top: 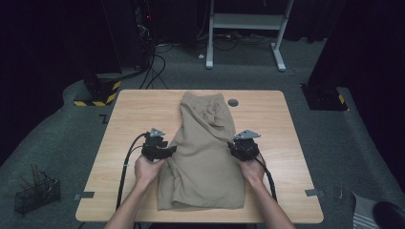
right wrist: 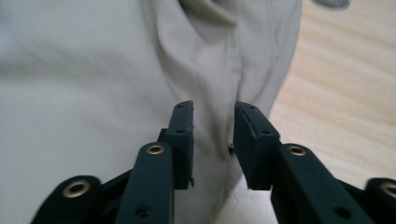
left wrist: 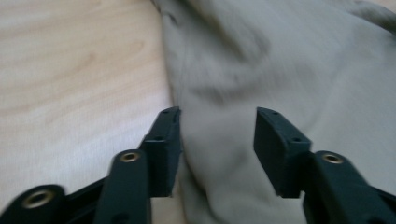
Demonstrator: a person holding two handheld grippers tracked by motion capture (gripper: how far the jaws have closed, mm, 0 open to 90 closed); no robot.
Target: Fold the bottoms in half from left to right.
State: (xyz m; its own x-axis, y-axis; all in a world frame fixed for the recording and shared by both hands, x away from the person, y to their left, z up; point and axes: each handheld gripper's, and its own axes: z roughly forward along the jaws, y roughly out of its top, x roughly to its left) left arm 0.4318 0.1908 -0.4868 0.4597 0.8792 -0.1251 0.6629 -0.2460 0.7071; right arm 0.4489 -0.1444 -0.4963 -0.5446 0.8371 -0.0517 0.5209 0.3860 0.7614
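On the table (top: 129,114), khaki shorts (top: 205,157) between both grippers' parted fingers (left wrist: 164,140), ungrasped.

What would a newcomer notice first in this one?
The khaki shorts lying folded lengthwise down the middle of the wooden table, waistband toward the far edge. The left gripper sits at the shorts' left edge and the right gripper at the right edge, about halfway along. In each gripper view the fingers stand apart over the fabric, gripping nothing.

Bare table (top: 129,114) flanks shorts (top: 205,157); small grey disc (top: 233,102) near far edge.
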